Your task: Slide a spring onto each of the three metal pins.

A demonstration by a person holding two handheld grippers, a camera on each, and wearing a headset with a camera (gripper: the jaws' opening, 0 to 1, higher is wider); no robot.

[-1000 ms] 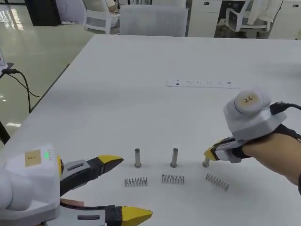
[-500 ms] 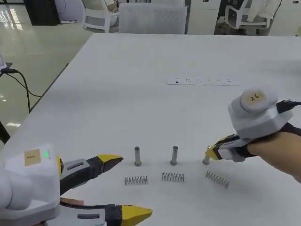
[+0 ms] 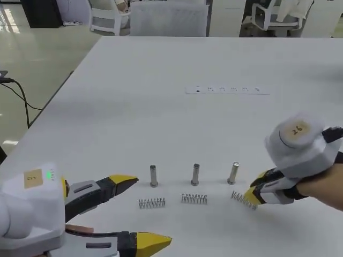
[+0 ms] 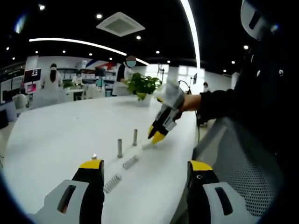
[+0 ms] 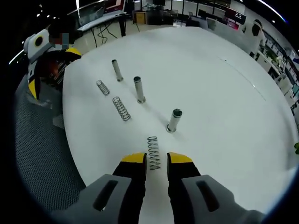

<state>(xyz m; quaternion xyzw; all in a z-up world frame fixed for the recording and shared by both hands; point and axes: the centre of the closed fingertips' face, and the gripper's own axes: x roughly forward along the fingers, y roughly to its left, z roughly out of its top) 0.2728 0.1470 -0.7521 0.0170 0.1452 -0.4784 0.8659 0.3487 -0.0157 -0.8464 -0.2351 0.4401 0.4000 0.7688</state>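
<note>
Three short metal pins stand upright in a row on the white table: left pin, middle pin, right pin. A spring lies flat in front of each: left spring, middle spring, right spring. My right gripper is low at the right spring. In the right gripper view the gripper is slightly open, and the near end of that spring lies between its tips. My left gripper is wide open near the front edge, holding nothing.
A white power strip lies flat further back on the table. Chairs stand beyond the far edge. The table's left edge runs diagonally, with floor and a cable beyond. People stand in the background of the left gripper view.
My right gripper has drawn back from the right pin toward the front and lowered onto the right spring. The left gripper has stayed put. The head camera tilted slightly.
</note>
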